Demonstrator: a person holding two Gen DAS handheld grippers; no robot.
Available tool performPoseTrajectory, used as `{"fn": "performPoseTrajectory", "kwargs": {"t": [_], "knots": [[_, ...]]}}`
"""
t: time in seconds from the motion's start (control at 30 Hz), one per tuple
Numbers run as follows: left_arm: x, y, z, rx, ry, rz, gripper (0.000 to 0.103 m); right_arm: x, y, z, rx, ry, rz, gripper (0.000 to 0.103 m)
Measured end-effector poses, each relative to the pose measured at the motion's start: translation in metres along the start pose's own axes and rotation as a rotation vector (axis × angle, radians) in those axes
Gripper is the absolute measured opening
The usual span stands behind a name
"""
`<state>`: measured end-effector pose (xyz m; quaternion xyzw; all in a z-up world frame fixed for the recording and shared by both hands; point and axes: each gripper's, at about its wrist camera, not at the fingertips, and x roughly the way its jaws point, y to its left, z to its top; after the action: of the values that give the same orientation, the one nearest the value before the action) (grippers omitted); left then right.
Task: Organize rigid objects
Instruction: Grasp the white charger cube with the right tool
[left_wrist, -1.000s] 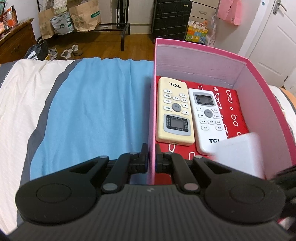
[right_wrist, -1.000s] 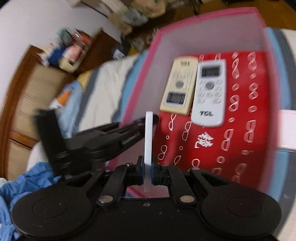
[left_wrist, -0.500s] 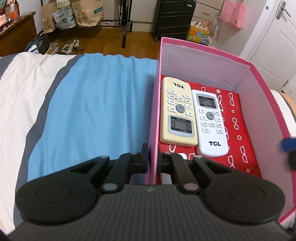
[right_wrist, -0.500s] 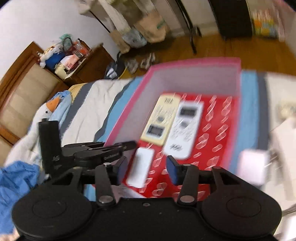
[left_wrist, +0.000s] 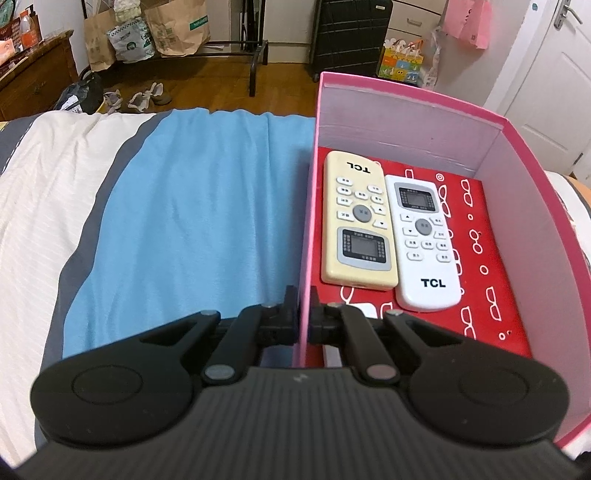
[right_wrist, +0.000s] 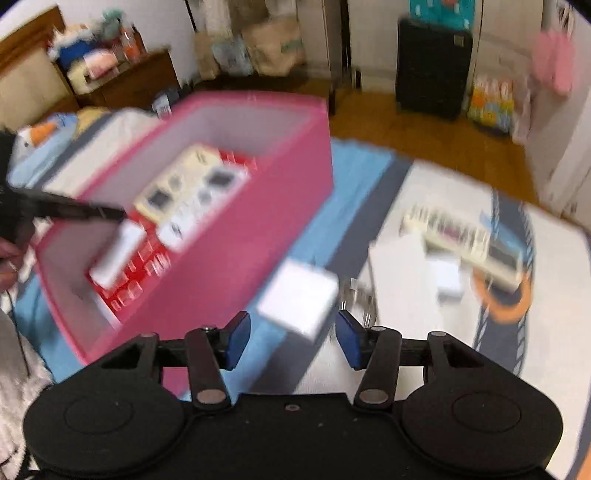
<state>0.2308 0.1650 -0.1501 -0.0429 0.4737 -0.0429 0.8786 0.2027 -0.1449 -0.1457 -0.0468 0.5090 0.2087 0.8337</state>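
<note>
My left gripper is shut on the left wall of the pink box, which stands on the bed. Inside lie a cream TCL remote, a white TCL remote and a small flat white object, mostly hidden behind my fingers in the left wrist view. My right gripper is open and empty, outside the box on its right, just short of a white block lying on the bedding. The right wrist view is blurred.
More items lie on the white sheet to the right: a long white remote-like object and small white pieces. Blue blanket lies left of the box. A wooden dresser and suitcase stand beyond the bed.
My right gripper let go of the flat white object inside the box, opened, and swung out to the right toward the white block. My left gripper kept its hold on the box wall.
</note>
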Motion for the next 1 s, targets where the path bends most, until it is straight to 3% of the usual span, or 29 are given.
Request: {"fn": "performPoseTrajectory", "kwargs": {"t": [0.17, 0.23, 0.43, 0.53, 0.6, 0.67, 0.77, 0.9, 0.93, 1.0], "knots": [[0.0, 0.001, 0.0, 0.006, 0.0, -0.001, 0.003, 0.021, 0.007, -0.008, -0.113, 0.003, -0.013, 0.059], [0.001, 0.001, 0.001, 0.003, 0.003, -0.004, 0.003, 0.024, 0.005, -0.009, -0.113, -0.026, -0.018, 0.069], [0.001, 0.002, 0.002, 0.012, 0.002, -0.002, 0.003, 0.035, 0.005, -0.002, -0.094, -0.055, -0.019, 0.071], [0.004, 0.001, 0.001, 0.023, 0.014, 0.003, 0.003, 0.045, 0.012, 0.002, -0.163, -0.071, -0.036, 0.086], [0.004, 0.0, 0.0, 0.023, 0.015, 0.002, 0.003, 0.051, 0.019, 0.003, -0.219, -0.11, -0.059, 0.091], [0.004, 0.001, -0.001, 0.024, 0.016, 0.007, 0.003, 0.058, 0.024, 0.004, -0.289, -0.115, -0.102, 0.091], [0.004, 0.001, -0.001, 0.019, 0.02, 0.0, 0.003, 0.067, 0.025, 0.002, -0.314, -0.089, -0.1, 0.091], [0.004, 0.001, 0.0, 0.017, 0.02, -0.001, 0.003, 0.065, 0.029, 0.005, -0.32, -0.065, -0.09, 0.082], [0.005, 0.001, 0.0, 0.016, 0.02, -0.002, 0.003, 0.064, 0.029, 0.007, -0.306, -0.053, -0.087, 0.072], [0.005, 0.0, 0.001, 0.017, 0.02, 0.002, 0.003, 0.06, 0.028, 0.01, -0.266, -0.041, -0.101, 0.065]]}}
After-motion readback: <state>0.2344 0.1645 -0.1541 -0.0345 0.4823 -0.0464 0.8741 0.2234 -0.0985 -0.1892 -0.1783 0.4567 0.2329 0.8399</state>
